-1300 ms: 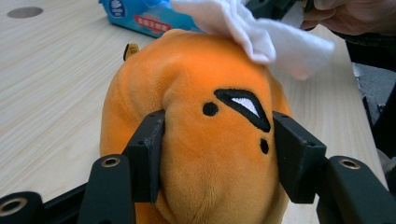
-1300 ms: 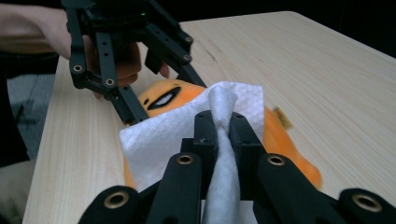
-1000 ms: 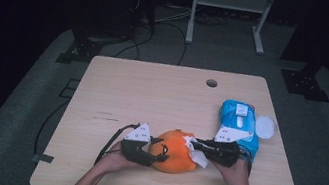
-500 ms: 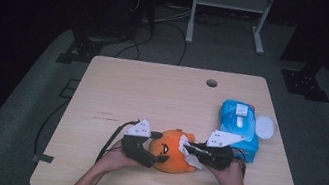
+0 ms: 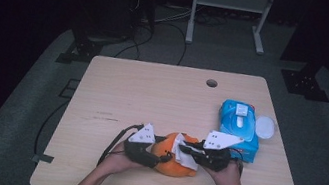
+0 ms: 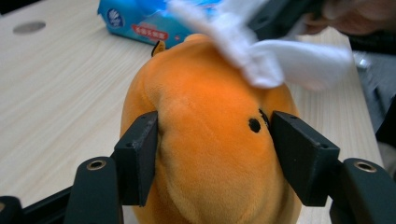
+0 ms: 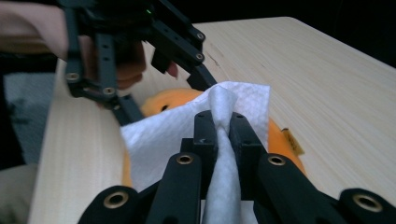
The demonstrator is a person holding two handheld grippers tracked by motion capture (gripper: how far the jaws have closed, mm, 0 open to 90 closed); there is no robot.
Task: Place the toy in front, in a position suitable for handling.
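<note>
the left gripper (image 5: pixel 157 158) is seen at the near edge of the pale wooden table (image 5: pixel 152 95), at about 7 o'clock of the tabletop in the high view, held in the person's left hand (image 5: pixel 116 158). its jaws have just been closing, and in the left gripper view the two black pads are pressed against the flanks of the round orange plush toy (image 6: pixel 210 154), one at 9 o'clock and one at 3 o'clock of its body, so the toy is grasped.

the orange plush toy (image 5: pixel 172 161) is found lying on the table between the two grippers, near the front edge at roughly 6 o'clock of the tabletop. a small black dot (image 6: pixel 254 124) is seen on its fabric just beside the right-hand pad.

a white crumpled paper wipe (image 5: pixel 185 154) is laid against the toy's upper side; in the left gripper view it is seen at 1 o'clock of the toy.

the right gripper (image 5: pixel 188 153) is held in the person's right hand (image 5: pixel 225 173), just at 3 o'clock of the toy. in the right gripper view its jaws are clenched tightly on a twisted fold of the white wipe (image 7: pixel 224 140), which is spread over the orange plush beyond them.

a blue soft pack of wet wipes (image 5: pixel 238 128) is seen at 2 o'clock of the toy, with its round white lid (image 5: pixel 265 127) flipped open to the right.
</note>
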